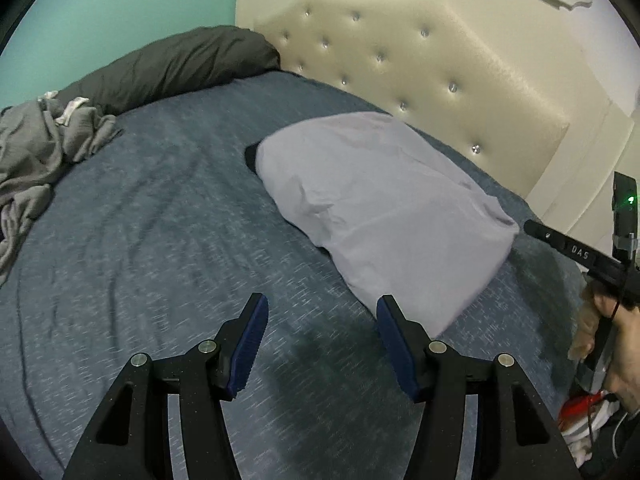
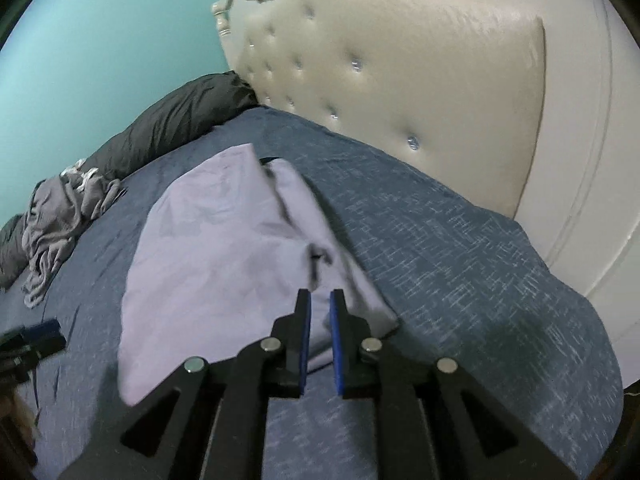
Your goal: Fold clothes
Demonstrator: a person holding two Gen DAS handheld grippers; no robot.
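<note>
We're over the blue woven bedspread [image 1: 160, 240], and the pale lilac cotton garment [image 1: 380, 208] lies partly folded on it, its long axis running from the near bed edge up toward the cream tufted headboard [image 1: 440, 72]. Our left gripper [image 1: 322, 344] hangs wide open and empty, garment ahead and to its right. Our right gripper [image 2: 320, 340], narrowly parted and holding nothing, sits over the garment's near right edge — clearly the closer one, we reckon.
</note>
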